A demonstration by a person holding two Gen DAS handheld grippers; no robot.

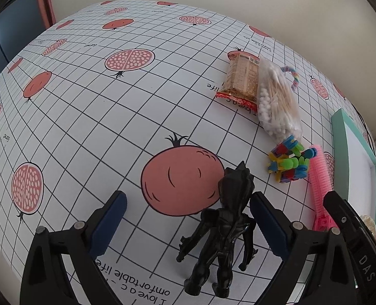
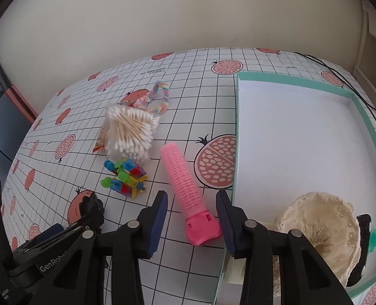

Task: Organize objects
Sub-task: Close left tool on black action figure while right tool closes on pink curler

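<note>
I'm reading "omfortable life" printed on the tablecloth [image 1: 86, 117], "DAS" on one gripper body and "GenRobo" on another. My left gripper [image 1: 188, 218] is hanging with jaws wide, the black figurine [image 1: 226, 231] lying between them against the right finger, head pointing away from me. My right gripper [image 2: 191, 216] is gaping too, straddling the cap end of the pink roller [image 2: 185, 193], whose long axis is running away toward the cotton swab bag [image 2: 129, 134]. The teal box [image 2: 371, 127] is sitting at the table's right edge.
</note>
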